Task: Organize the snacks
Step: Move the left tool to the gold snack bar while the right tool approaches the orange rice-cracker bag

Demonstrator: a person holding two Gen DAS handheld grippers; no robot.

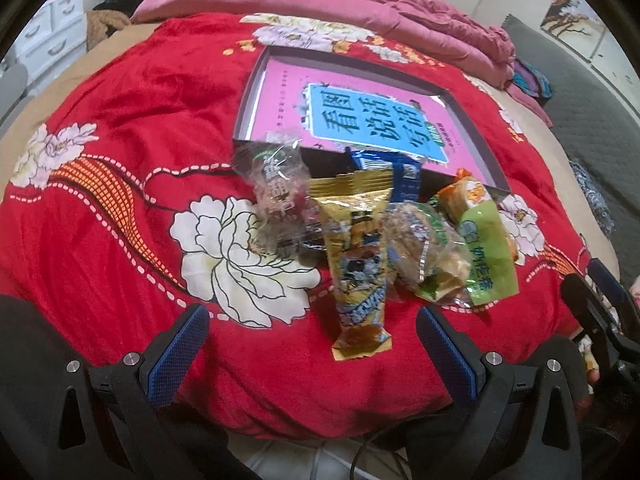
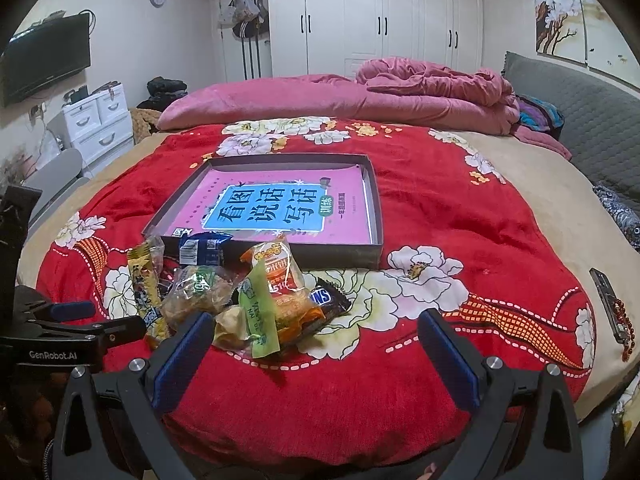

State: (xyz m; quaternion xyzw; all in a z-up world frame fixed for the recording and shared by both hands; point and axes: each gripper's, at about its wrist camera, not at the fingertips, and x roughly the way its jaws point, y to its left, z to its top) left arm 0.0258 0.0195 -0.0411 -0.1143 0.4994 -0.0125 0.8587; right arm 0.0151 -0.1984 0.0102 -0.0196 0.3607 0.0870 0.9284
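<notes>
Bed [image 2: 460,240]: red floral blanket | box [image 2: 374,204]: open, pink book inside, mid-bed | snacks [image 2: 256,292]: piled touching the box's near wall | your left gripper [image 1: 312,344]: wide open, empty | your right gripper [image 2: 316,348]: wide open, empty

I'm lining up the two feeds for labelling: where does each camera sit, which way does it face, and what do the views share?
Left wrist: sits on the left gripper, looking forward and down over the snack pile; its own open blue-padded fingers show, and the right gripper at the right edge.
Right wrist: sits on the right gripper, facing across the bed toward the wardrobe; its open fingers show, and the left gripper at the left.
Shared: snack pile, grey tray, red floral blanket.
</notes>
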